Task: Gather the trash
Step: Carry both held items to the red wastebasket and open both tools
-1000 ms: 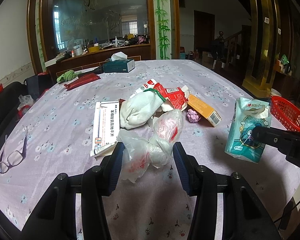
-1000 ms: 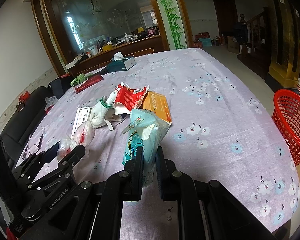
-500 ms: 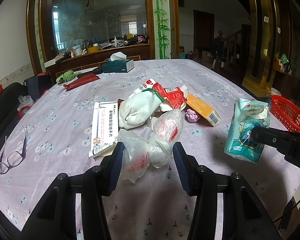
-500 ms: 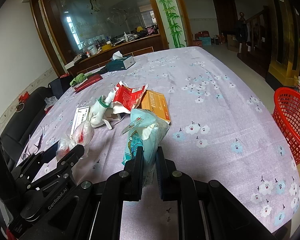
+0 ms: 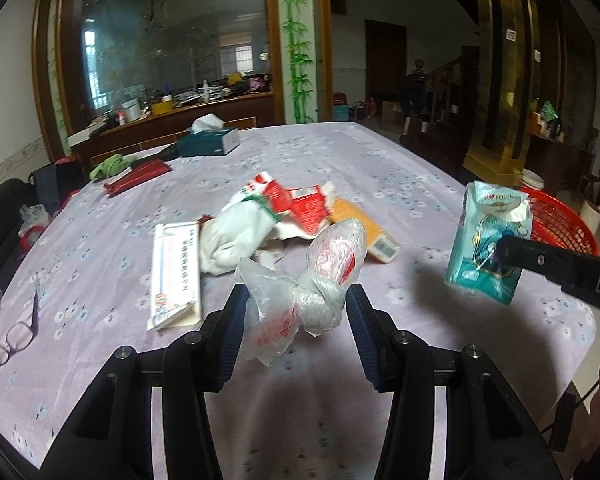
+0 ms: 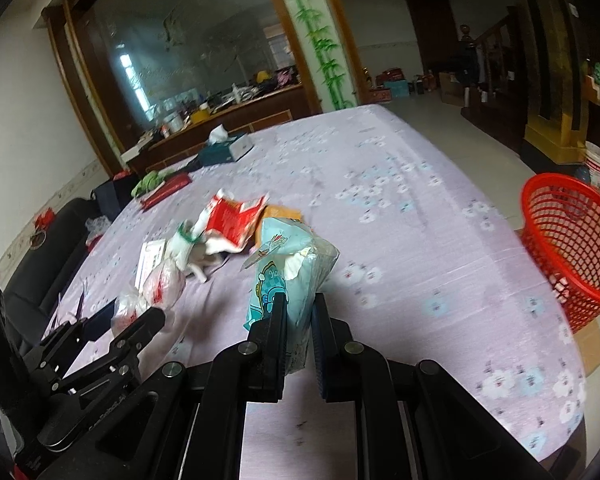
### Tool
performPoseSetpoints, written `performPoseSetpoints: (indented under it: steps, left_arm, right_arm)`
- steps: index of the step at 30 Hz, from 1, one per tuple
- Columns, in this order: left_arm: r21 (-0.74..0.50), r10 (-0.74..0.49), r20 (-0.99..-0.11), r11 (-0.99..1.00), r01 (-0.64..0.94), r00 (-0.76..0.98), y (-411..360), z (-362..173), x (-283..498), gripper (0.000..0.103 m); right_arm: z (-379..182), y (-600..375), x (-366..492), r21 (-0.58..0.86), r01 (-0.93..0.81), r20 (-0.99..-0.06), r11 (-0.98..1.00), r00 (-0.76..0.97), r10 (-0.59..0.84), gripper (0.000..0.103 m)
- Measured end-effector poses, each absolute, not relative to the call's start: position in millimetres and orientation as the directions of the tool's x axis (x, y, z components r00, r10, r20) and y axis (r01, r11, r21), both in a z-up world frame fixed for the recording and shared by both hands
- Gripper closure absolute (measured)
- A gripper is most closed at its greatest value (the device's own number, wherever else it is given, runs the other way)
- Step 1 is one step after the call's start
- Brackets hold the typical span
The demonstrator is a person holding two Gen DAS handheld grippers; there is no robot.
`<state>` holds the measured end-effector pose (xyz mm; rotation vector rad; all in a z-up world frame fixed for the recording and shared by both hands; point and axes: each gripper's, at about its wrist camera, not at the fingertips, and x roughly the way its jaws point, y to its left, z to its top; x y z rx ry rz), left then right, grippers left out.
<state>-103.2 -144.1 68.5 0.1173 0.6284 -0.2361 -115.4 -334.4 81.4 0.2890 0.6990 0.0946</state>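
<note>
Crinkled clear plastic bags, knotted together, are clamped between the jaws of the left gripper at lower centre. A teal tissue packet is pinched in the closed right gripper above the lilac flowered tablecloth. A red mesh basket is seen at right, beyond the table edge.

The right-wrist view is pretty smeared, so the print on the red wrapper is unreadable. The orange box is mostly buried behind the knotted plastic bag. The red basket is cut off at the frame edge.
</note>
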Motion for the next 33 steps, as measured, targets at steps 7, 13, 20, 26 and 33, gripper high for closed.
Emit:
performPoseSetpoints:
  steps: [7, 13, 20, 26, 33]
  left_arm:
    - [0.004, -0.28, -0.616, 0.934, 0.358, 0.736, -180, 82, -95, 0.054]
    - [-0.055, -0.425, -0.627, 0.86, 0.507, 0.653, -235, 100, -93, 0.054]
    - [-0.139, -0.586, -0.63, 0.731, 0.668, 0.51, -328, 114, -86, 0.054]
    - [-0.162, -0.634, -0.638, 0.666, 0.728, 0.438, -403, 114, -77, 0.054]
    - [-0.178, -0.629, -0.662, 0.661, 0.729, 0.408, -463, 96, -51, 0.043]
  right_arm:
    - [92, -380, -124, 0.319, 0.08, -0.599, 0.944, 0.789, 0.135, 0.091]
    - [106, -449, -144, 0.309, 0.218, -0.58, 0.926, 0.815, 0.002, 0.091]
    - [116, -536, -169, 0.288, 0.409, -0.577, 0.866, 0.796, -0.184, 0.091]
    - [116, -578, -166, 0.274, 0.493, -0.594, 0.826, 0.762, -0.258, 0.09]
    - [103, -618, -149, 0.276, 0.545, -0.629, 0.791, 0.725, -0.28, 0.083]
